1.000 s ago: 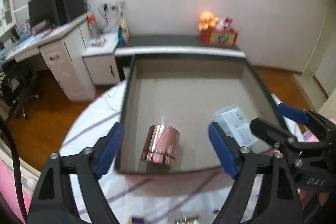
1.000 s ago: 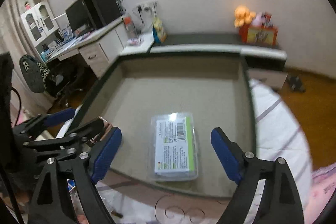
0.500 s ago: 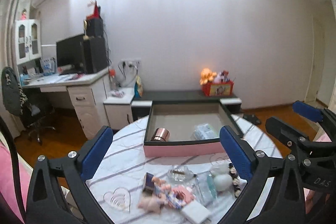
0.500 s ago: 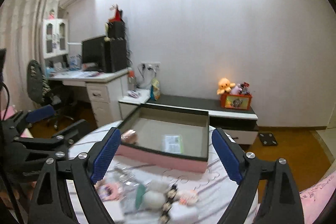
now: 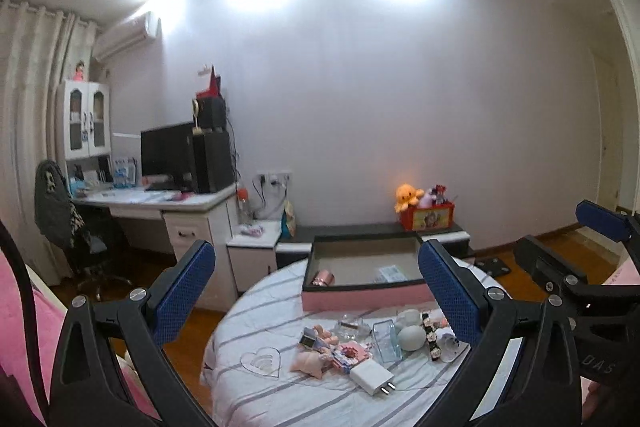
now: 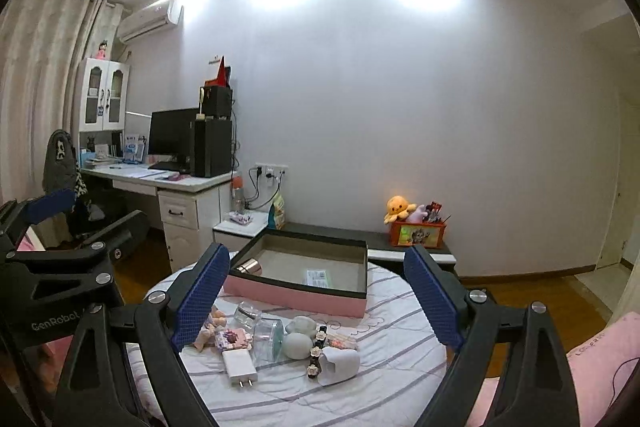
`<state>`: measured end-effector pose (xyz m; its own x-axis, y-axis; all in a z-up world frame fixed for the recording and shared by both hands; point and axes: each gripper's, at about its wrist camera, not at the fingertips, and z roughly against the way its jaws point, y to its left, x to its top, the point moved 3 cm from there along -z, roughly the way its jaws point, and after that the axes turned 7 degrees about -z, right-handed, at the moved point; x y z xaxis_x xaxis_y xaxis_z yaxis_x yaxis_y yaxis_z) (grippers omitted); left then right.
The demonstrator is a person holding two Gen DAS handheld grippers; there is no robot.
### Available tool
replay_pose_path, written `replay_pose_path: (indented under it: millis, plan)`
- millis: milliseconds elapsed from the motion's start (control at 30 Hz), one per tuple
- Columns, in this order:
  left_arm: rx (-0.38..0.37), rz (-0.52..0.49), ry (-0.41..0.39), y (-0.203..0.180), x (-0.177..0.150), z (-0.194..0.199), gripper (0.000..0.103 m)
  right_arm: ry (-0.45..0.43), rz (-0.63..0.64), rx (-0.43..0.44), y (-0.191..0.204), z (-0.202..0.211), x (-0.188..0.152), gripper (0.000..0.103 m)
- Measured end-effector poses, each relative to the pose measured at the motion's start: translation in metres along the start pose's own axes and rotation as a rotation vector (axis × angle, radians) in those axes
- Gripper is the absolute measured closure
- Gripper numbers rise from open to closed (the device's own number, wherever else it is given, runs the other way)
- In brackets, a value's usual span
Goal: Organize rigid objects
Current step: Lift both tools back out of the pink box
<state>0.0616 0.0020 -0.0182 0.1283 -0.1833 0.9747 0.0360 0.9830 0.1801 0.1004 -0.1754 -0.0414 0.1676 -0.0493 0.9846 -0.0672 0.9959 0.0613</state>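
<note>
On the round striped table stands a pink box with a dark rim. Inside it lie a copper cup and a clear labelled packet. In front of the box is a pile of small things, among them a white charger plug, a clear case and a pale egg shape. My left gripper hovers open and empty, well back from the table. My right gripper is open and empty too, beside the left one, facing the same box and the charger plug.
A desk with a monitor and an office chair stand at the left. A low cabinet behind the table carries a red toy box. Pink bedding lies near the lower right, and wooden floor surrounds the table.
Both grippers have drawn back and upward from the box, leaving the copper cup and the packet lying inside. The whole table and room have come into view.
</note>
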Motion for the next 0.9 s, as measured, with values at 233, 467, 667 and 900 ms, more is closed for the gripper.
replay_pose_path:
  millis: [233, 467, 667, 900]
  plan:
    - [-0.011, 0.009, -0.023, -0.002, 0.004, 0.004, 0.0, -0.05, 0.0, -0.017, 0.0, 0.023, 0.006, 0.012]
    - [-0.013, 0.006, -0.006, -0.005, 0.001, 0.0, 0.0, -0.041, -0.001, -0.026, -0.001, 0.025, 0.003, 0.012]
    - [-0.015, 0.009, -0.002, -0.006, 0.0, -0.002, 0.0, -0.033, -0.004, -0.028, 0.001, 0.024, 0.002, 0.012]
    - [-0.033, 0.013, 0.018, -0.006, -0.008, -0.011, 0.0, -0.017, -0.007, -0.03, 0.003, 0.021, 0.001, 0.012]
